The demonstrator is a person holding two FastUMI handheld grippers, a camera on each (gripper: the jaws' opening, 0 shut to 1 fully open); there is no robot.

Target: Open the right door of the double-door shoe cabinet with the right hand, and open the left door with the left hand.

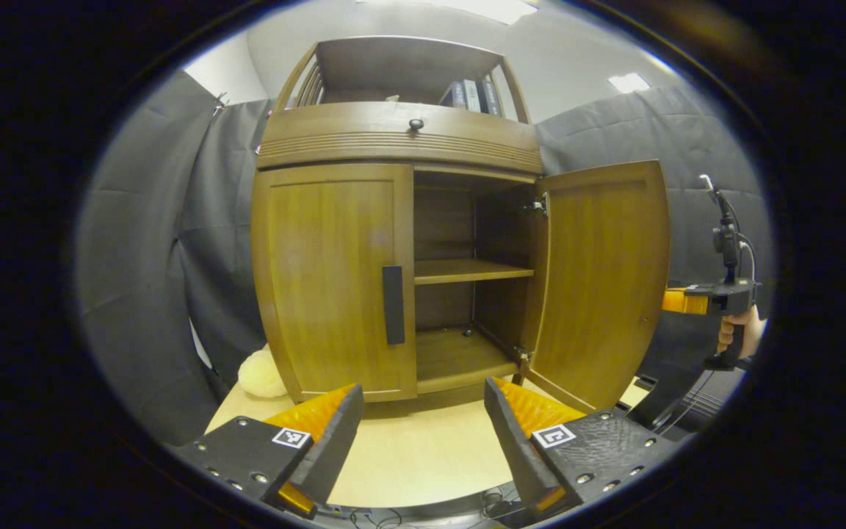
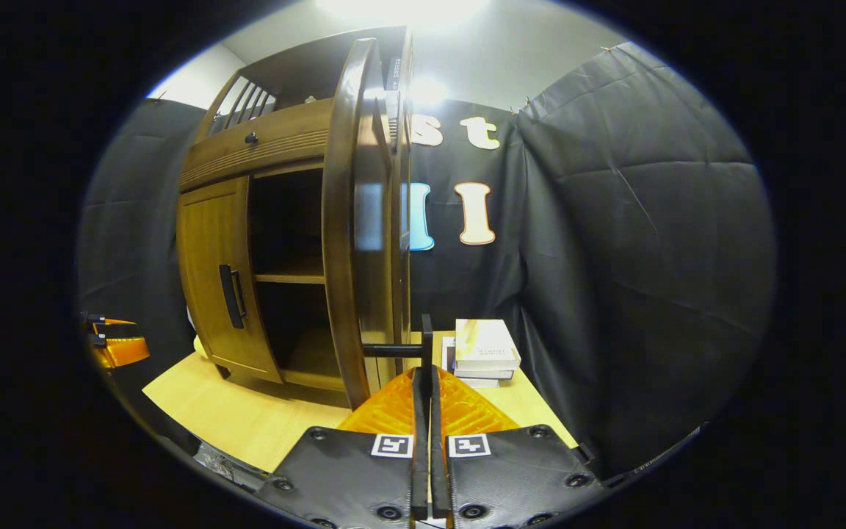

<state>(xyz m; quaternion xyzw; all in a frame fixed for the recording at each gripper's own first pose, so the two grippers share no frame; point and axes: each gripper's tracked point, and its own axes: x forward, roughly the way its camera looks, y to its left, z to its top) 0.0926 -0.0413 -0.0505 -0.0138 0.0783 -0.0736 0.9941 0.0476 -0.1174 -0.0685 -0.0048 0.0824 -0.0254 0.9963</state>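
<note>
The left door (image 1: 335, 283) of the shoe cabinet (image 1: 401, 132) is shut, and its dark bar handle (image 1: 393, 305) stands upright along the door's inner edge, beside the open half of the cabinet. In the left gripper view that handle lies ahead of and above the left gripper (image 1: 423, 433), a little to the left of the gap between its fingers, with bare table (image 1: 408, 455) between them. The left gripper's fingers are spread wide and hold nothing. The handle's long axis runs vertically, so I judge the fingers would have to close across it from either side, at the orientation they already have.

The right door (image 1: 603, 283) is swung well out, past square to the cabinet front, showing a middle shelf (image 1: 471, 270) and the floor of the cabinet, both bare. In the right gripper view the right gripper (image 2: 424, 382) has its fingers drawn together on the right door's handle (image 2: 427, 342), whose bar stands just above the fingertips. The door appears edge-on to the left.

The left gripper is the nearer to the shut door; the right gripper, held by a hand (image 1: 737, 330), sits beyond the open door's far edge. The cabinet is glossy brown wood with a small dark knob (image 1: 416, 124) on its top band. Books (image 2: 483, 351) lie stacked on the table beside it.
</note>
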